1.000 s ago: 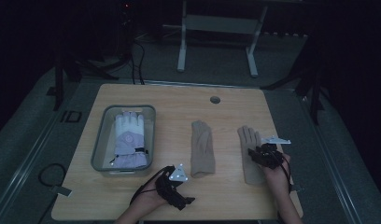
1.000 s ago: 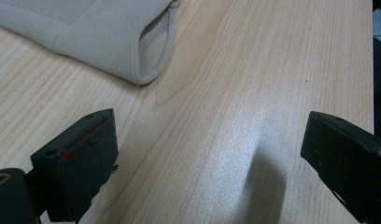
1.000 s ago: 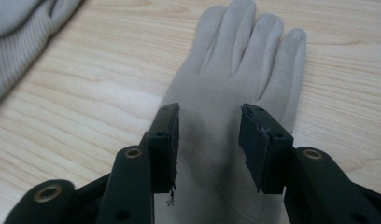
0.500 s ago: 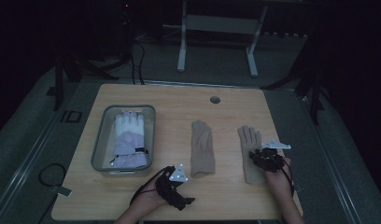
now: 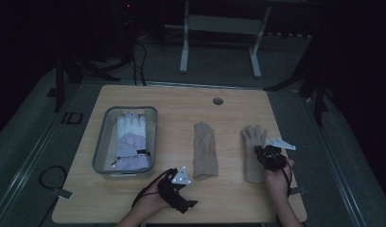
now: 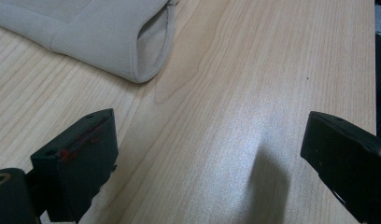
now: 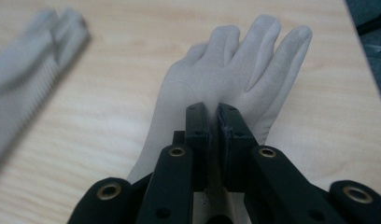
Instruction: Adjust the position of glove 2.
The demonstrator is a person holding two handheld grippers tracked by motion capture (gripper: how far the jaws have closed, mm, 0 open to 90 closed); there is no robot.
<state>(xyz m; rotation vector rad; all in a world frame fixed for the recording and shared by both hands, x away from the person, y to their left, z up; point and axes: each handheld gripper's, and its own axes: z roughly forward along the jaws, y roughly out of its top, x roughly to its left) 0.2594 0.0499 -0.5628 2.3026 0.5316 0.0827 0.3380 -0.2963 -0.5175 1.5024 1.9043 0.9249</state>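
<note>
Over on the left there's a clear bin [image 5: 99,156] with a white-and-lilac glove [image 5: 130,142] in it, and the left gripper [image 5: 178,191] sits near the table's front edge with its jaws spread wide on nothing. The middle beige glove [image 5: 205,150] lies flat, untouched. The right gripper [image 5: 269,156] has just been closing and now pinches the right beige glove [image 7: 216,79] at the back of the palm; it looks soft, light and floppy, so I'd guess it'll drape, and a mid-palm pinch seems fine.
</note>
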